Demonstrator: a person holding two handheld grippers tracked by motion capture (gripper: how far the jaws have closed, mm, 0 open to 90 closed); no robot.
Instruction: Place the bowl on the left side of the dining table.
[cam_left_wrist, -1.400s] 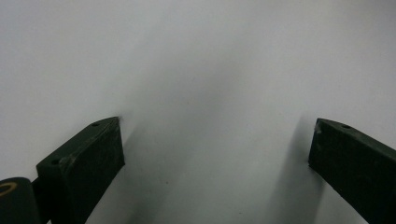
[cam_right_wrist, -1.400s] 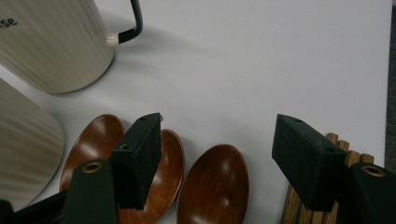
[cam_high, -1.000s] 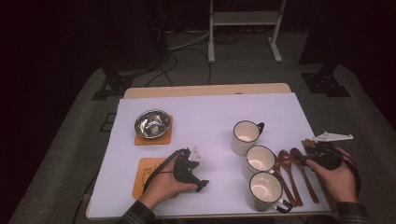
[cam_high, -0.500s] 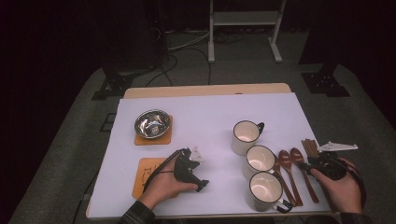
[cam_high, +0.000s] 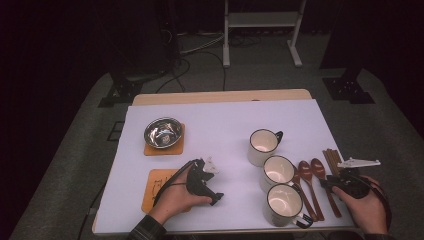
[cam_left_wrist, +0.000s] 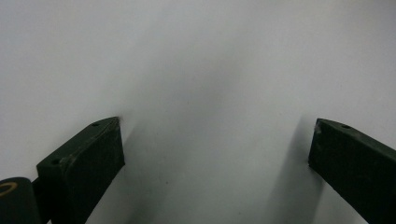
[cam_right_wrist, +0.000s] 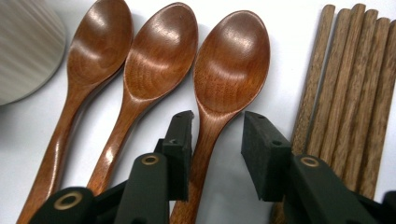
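Note:
Three brown wooden spoons (cam_right_wrist: 159, 56) lie side by side on the white table (cam_high: 225, 125), right of the mugs. My right gripper (cam_right_wrist: 217, 119) straddles the thin handle of the rightmost spoon (cam_right_wrist: 232, 60). Its jaws have just been closing, and a gap still shows between the right pad and the handle. In the high view the right gripper (cam_high: 331, 184) sits low at the table's right side beside the spoons (cam_high: 306, 172). My left gripper (cam_high: 212, 192) rests on the table near the front, and in its own view the left gripper (cam_left_wrist: 215, 140) stands open over bare white surface.
Wooden chopsticks (cam_right_wrist: 355, 74) lie just right of the spoons. Three white mugs (cam_high: 277, 172) stand in a diagonal row left of them. A steel bowl (cam_high: 162, 131) sits on an orange coaster at the back left. A second coaster (cam_high: 157, 185) lies under the left hand.
The right hand has slid a little toward the near table edge and lower, beside the spoons. The left hand and its gripper have stayed in place.

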